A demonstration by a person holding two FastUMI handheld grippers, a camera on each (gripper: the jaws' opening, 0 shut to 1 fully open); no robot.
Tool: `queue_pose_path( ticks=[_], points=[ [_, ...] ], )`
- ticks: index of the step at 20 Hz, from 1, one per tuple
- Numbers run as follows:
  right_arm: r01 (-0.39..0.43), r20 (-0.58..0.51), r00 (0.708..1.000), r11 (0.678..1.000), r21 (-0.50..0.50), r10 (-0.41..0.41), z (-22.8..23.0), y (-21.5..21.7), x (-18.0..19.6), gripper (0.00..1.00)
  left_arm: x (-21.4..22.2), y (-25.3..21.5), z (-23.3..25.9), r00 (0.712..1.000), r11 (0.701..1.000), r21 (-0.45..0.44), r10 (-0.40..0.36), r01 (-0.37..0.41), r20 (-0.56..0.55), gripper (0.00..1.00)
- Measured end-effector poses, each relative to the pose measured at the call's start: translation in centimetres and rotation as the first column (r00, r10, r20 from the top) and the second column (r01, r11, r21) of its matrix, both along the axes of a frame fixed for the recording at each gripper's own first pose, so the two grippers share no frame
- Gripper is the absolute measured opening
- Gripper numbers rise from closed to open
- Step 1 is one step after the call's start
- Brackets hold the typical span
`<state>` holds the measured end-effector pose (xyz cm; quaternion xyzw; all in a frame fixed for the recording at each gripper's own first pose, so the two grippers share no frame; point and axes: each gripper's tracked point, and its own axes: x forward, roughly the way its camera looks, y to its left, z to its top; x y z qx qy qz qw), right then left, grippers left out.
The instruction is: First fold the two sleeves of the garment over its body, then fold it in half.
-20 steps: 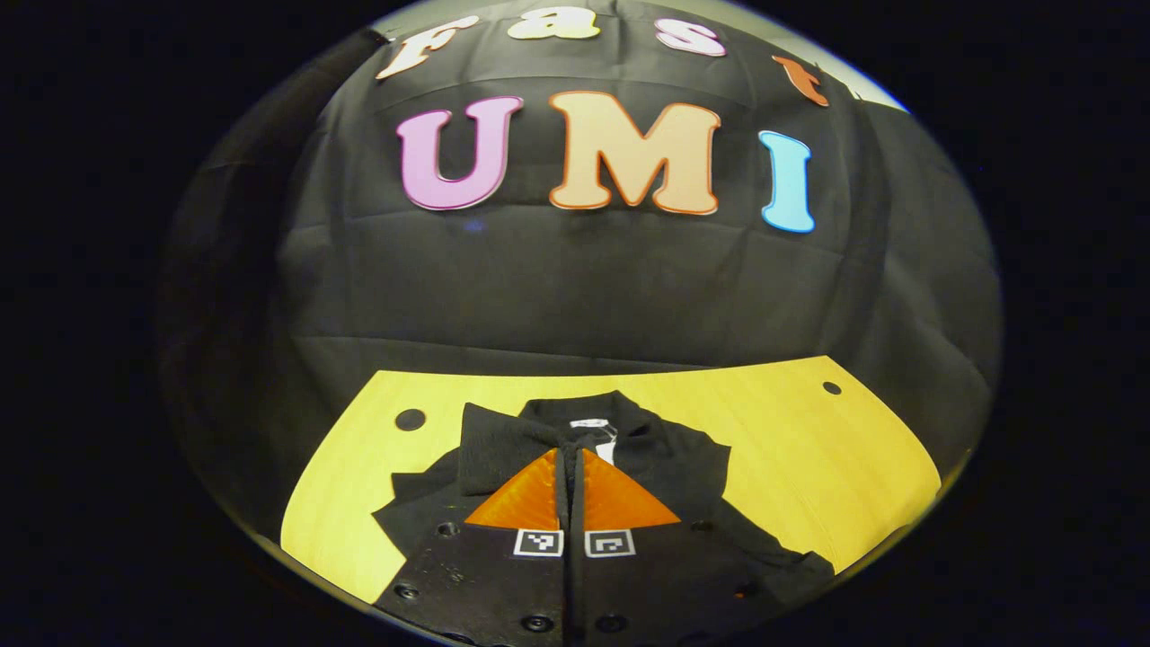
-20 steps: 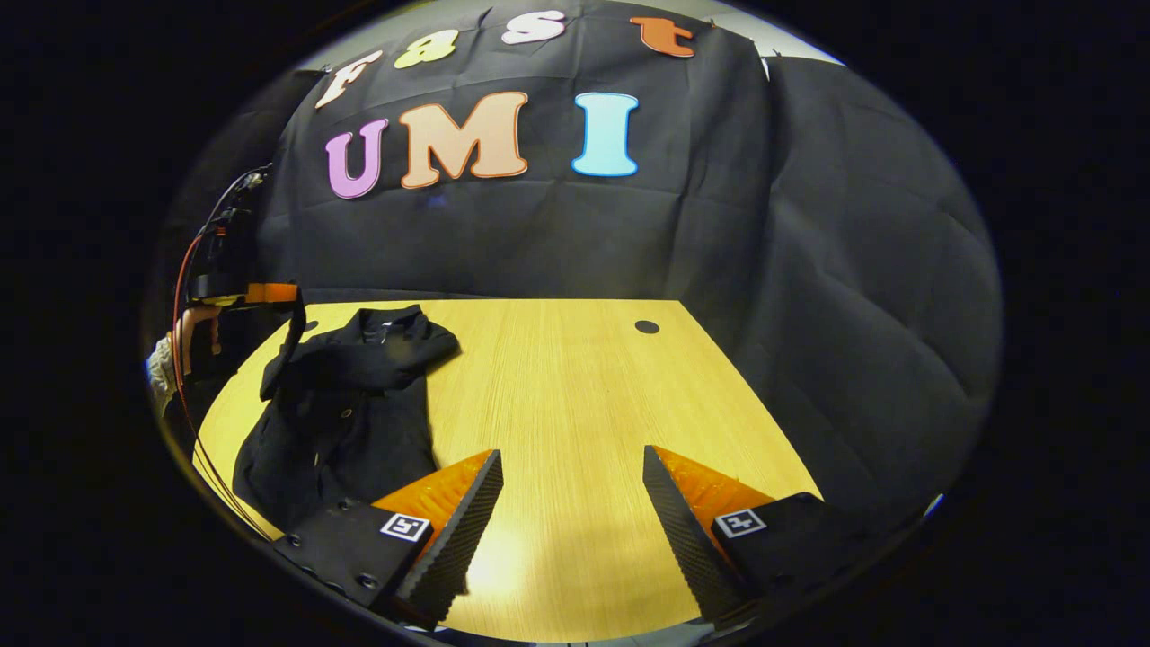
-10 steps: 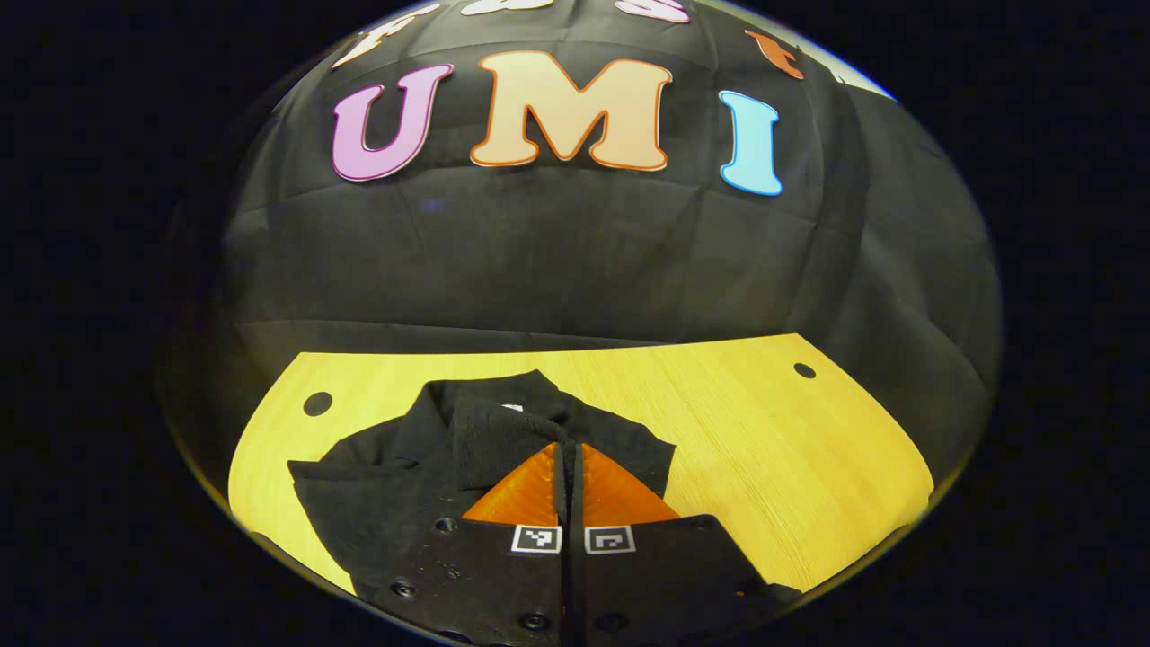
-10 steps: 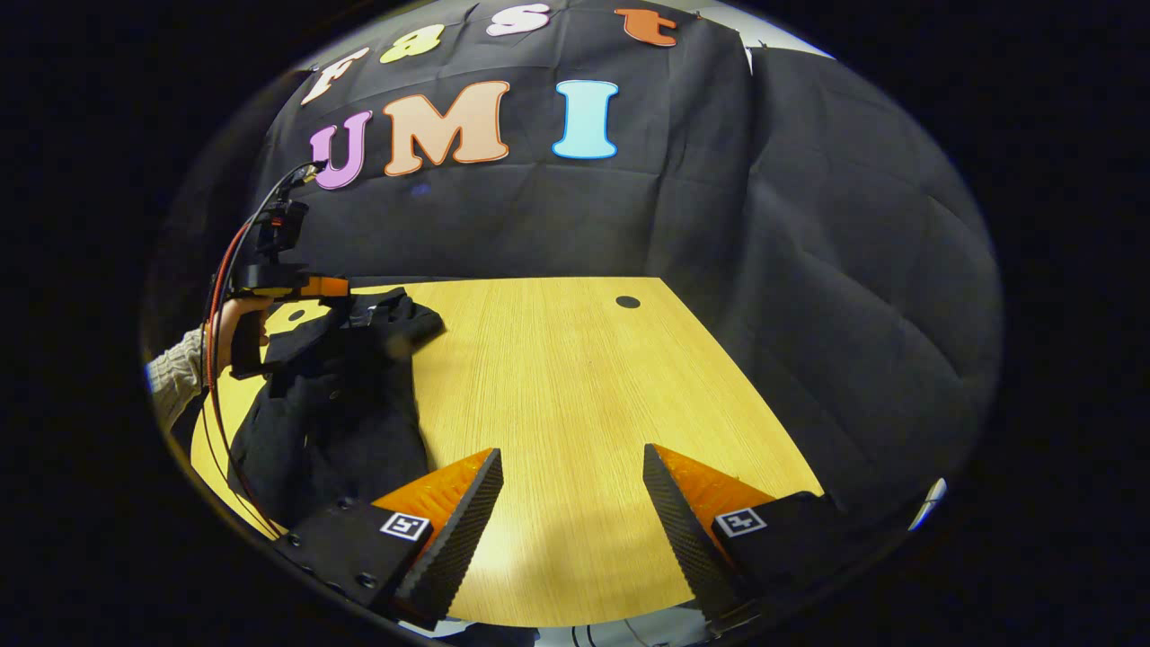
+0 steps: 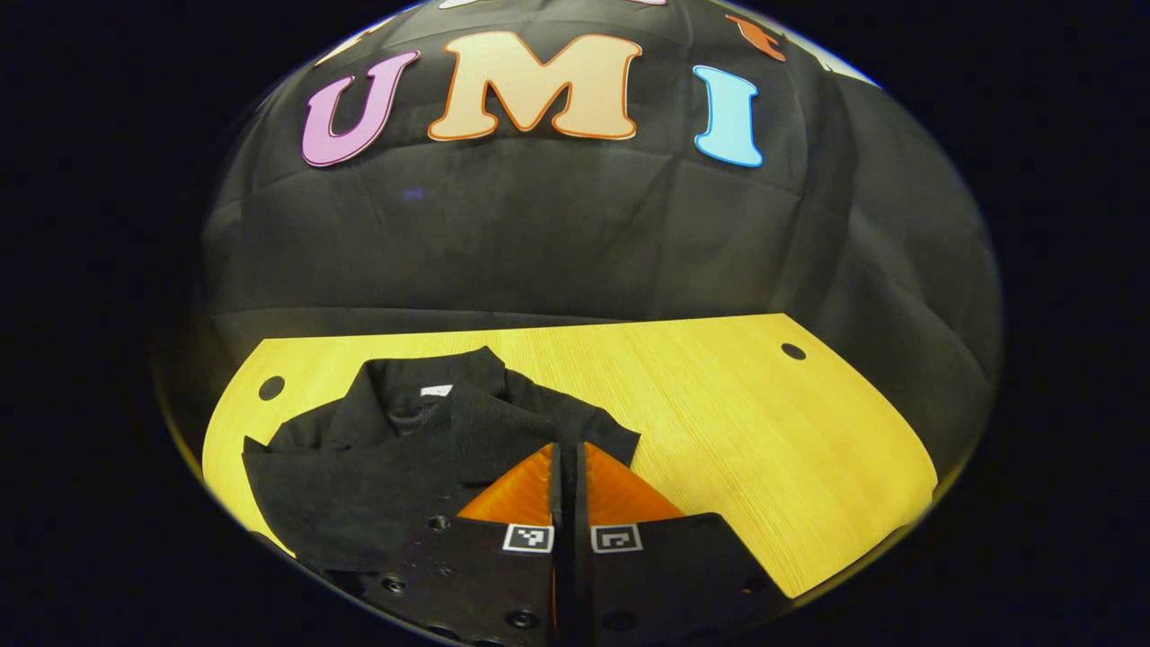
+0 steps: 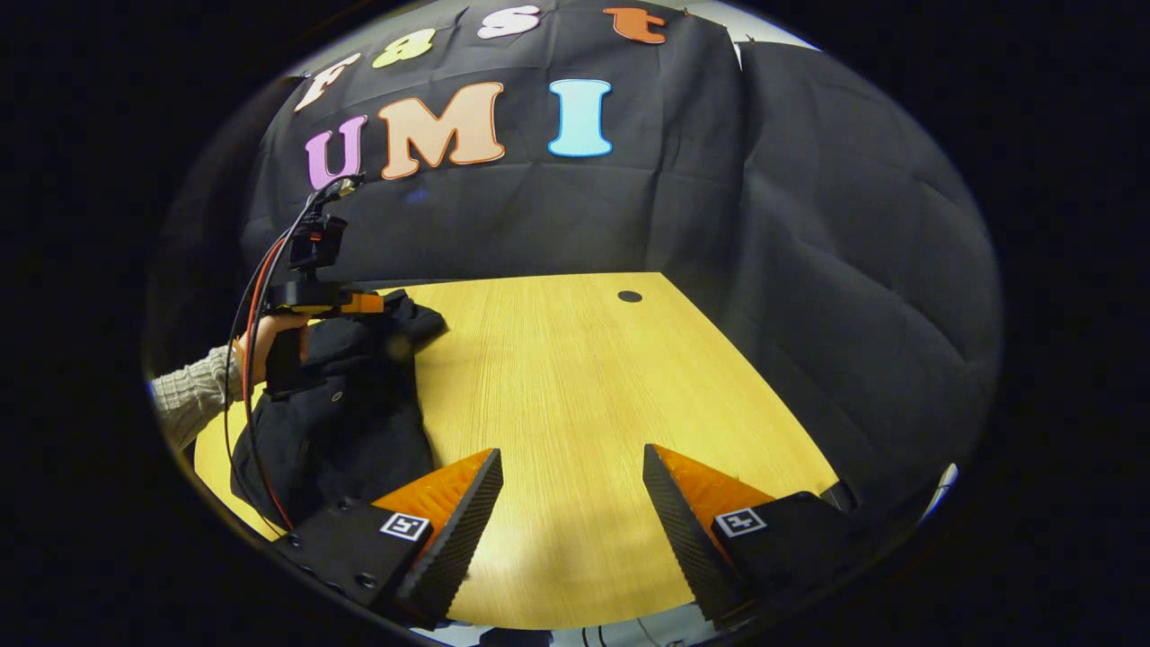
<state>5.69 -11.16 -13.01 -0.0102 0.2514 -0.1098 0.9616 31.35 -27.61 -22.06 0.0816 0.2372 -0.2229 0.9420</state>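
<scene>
Black garment (image 5: 377,467) laid on the wooden table (image 5: 737,431), collar toward the booth wall.

A sleeve is seen folded over the garment's body, with the left hand-held gripper (image 5: 569,458) above it, fingers pressed together; whether cloth is pinched cannot be told. The right hand-held gripper (image 6: 573,503) is held wide apart over bare table beside the garment.

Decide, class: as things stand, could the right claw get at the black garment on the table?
Probably yes. The right claw is open over bare table, and nothing lies between it and the garment to its left. The left claw is over the collar end.
</scene>
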Motion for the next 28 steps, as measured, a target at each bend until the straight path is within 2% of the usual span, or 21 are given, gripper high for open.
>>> queue_pose_path(
  ticks=[2,4,7,9,12,15,22,28],
  points=[
    [-0.014,-0.008,1.000,1.000,-0.009,0.014,-0.5,0.4,-0.1,0.99,-0.5,-1.2,0.0,1.000,0.999,-0.029,-0.022,0.021,-0.001,0.05],
    [-0.028,-0.009,1.000,1.000,-0.011,0.028,-0.5,0.6,0.0,0.99,-1.4,-2.1,0.5,0.999,0.998,-0.048,-0.047,0.047,-0.004,0.16],
    [-0.046,-0.005,0.999,0.999,-0.002,0.046,-0.5,1.1,0.1,0.99,-2.2,-2.7,0.7,0.996,0.997,0.000,-0.083,0.083,0.020,0.87],
    [-0.063,0.001,0.998,0.998,0.007,0.063,-0.2,1.5,0.2,0.99,-2.7,-2.3,1.5,0.995,0.996,0.030,-0.081,0.079,0.058,0.87],
    [-0.100,0.007,0.995,0.995,0.019,0.100,-0.3,2.4,0.4,0.99,-3.7,-1.1,3.3,0.992,0.998,0.034,-0.062,0.058,0.110,0.93],
    [-0.147,0.005,0.989,0.989,0.025,0.147,-0.6,3.5,0.4,0.99,-4.8,1.8,5.3,0.990,0.999,0.033,-0.015,0.010,0.143,0.93],
    [-0.293,-0.009,0.956,0.954,0.065,0.294,-1.8,8.2,0.2,0.99,-8.9,13.6,9.8,0.953,0.983,0.016,0.175,-0.185,0.249,0.93],
    [-0.408,-0.049,0.910,0.911,0.057,0.411,-3.6,11.4,-0.7,0.98,-15.1,22.9,9.4,0.920,0.947,0.059,0.291,-0.316,0.264,0.95]
  ],
)
